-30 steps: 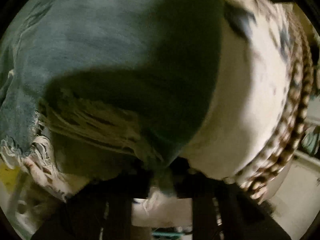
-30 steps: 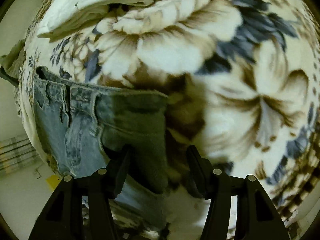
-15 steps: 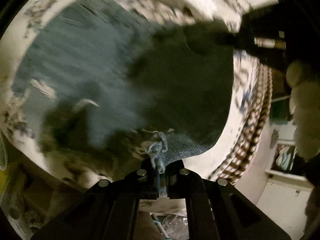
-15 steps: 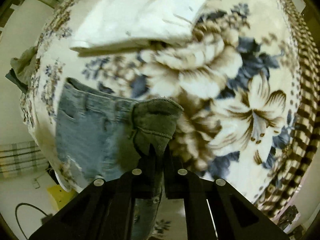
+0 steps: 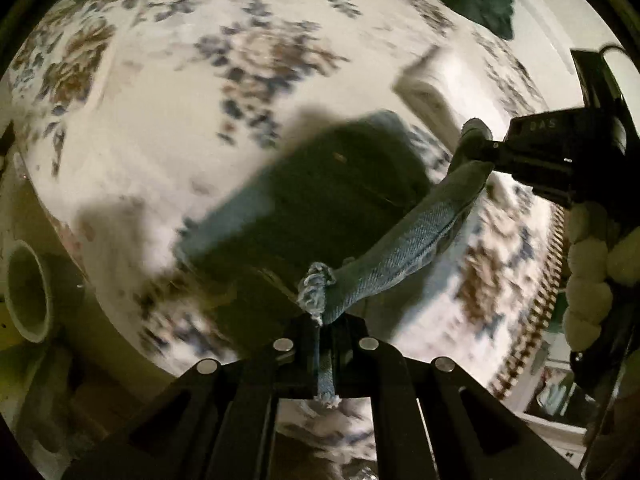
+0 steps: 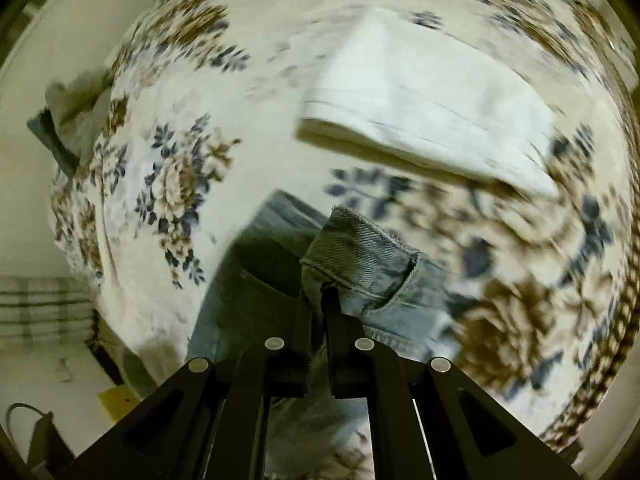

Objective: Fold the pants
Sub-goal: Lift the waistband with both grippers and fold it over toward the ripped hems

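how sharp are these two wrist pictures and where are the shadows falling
Left wrist view: the floral bedspread is smeared by motion blur, the jeans are partly in dark shadow, and only the left tool is crisp. Right wrist view: the white folded cloth and right side blur; the right tool stays sharp.

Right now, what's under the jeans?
The flowery blanket lies under the jeans. Whatever is beneath their folded part is covered. Both grippers, left and right, pinch them.
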The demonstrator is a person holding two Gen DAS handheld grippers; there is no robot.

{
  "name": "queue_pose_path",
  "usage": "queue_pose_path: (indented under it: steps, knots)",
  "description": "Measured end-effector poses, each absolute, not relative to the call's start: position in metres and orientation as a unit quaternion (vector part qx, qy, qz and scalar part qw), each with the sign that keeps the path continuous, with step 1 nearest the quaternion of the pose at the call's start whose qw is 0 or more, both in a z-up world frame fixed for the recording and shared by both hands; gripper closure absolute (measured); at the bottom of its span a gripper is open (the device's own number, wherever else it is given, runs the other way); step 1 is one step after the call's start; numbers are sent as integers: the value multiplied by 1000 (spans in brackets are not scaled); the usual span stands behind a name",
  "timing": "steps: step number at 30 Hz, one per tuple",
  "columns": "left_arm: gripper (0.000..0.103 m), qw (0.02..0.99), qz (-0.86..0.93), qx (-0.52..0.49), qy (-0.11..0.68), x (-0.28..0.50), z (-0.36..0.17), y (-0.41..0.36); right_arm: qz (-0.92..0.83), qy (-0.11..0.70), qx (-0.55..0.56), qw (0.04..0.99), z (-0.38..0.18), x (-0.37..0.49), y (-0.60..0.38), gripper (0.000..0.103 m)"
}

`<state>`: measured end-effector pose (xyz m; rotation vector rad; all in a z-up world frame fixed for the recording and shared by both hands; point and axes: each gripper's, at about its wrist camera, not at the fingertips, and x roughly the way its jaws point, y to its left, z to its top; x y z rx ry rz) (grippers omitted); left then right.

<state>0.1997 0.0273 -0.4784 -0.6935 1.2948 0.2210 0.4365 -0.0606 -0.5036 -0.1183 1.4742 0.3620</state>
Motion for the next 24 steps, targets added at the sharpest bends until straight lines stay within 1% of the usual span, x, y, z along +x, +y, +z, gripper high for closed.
queue_pose_path:
  steps: [5,8,9,10,11,12,13,14,15,16,17,18,20,24]
  knots:
    - [101,732,127,-311,593,203,-512,78,166,672,-106,713,-543,447,-1,97]
    - [100,724,130,-316,599,205,-534,96,162,679,-135,703,-568,451,25,97]
    - [97,720,130,-319,603,205,-539,98,162,681,-143,700,-575,450,29,97]
    - [97,714,132,-324,607,204,-543,99,161,683,-150,696,-582,451,34,97]
    - [96,706,135,-338,607,200,-548,103,161,686,-150,693,-587,452,37,94]
    - [91,703,140,-347,605,198,-549,105,166,691,-147,688,-591,453,39,92]
    - [84,701,147,-351,603,195,-549,107,177,698,-135,681,-593,454,40,81]
    - [64,703,154,-358,595,190,-547,111,188,704,-119,674,-593,455,40,63]
    - [43,706,155,-365,587,187,-544,114,198,708,-104,670,-591,455,37,53]
    - [34,708,157,-375,577,183,-540,118,206,708,-93,669,-587,454,35,39]
    - [29,708,163,-382,571,180,-536,121,213,707,-88,668,-582,453,32,34]
    - [29,708,171,-390,563,176,-531,125,215,707,-88,668,-578,452,29,33]
    - [29,708,184,-403,550,168,-520,128,216,707,-78,669,-569,449,16,27]
    - [29,693,219,-449,520,139,-501,117,210,712,-50,668,-554,444,-23,26]
